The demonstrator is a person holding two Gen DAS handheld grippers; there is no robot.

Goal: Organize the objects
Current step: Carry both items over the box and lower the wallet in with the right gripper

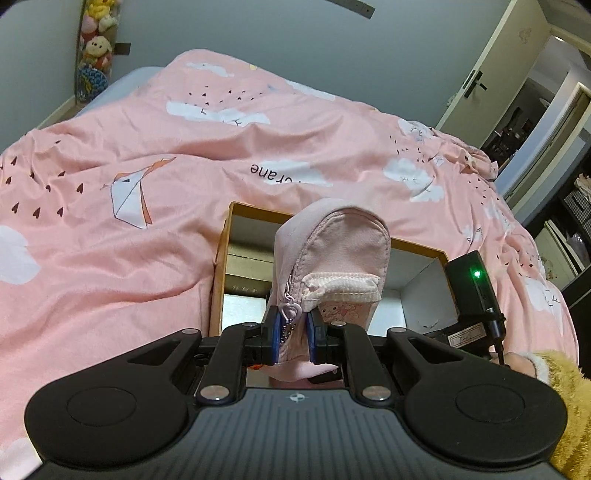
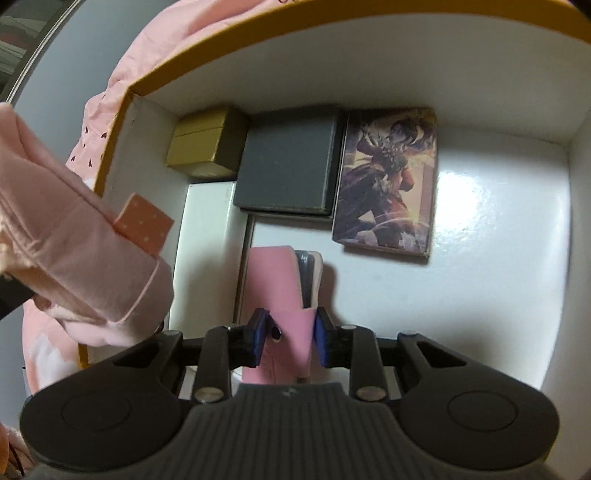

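A pink bedspread [image 1: 147, 129] filled the frame, with an open box [image 1: 236, 210] at lower centre.
My left gripper [image 1: 291, 334] pinched a pink pouch [image 1: 332, 251] above it; my right gripper [image 2: 291, 338] gripped a pink case [image 2: 284, 280] inside the box.

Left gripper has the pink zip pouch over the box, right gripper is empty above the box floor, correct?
Not quite. The left gripper does hold the pink zip pouch over the box, but the right gripper is not empty: the right wrist view shows it shut on a pink case.

Pink pouch [image 1: 332, 251]; yellow-rimmed white box [image 2: 332, 14]; pink cloud-printed bedspread [image 1: 147, 129].
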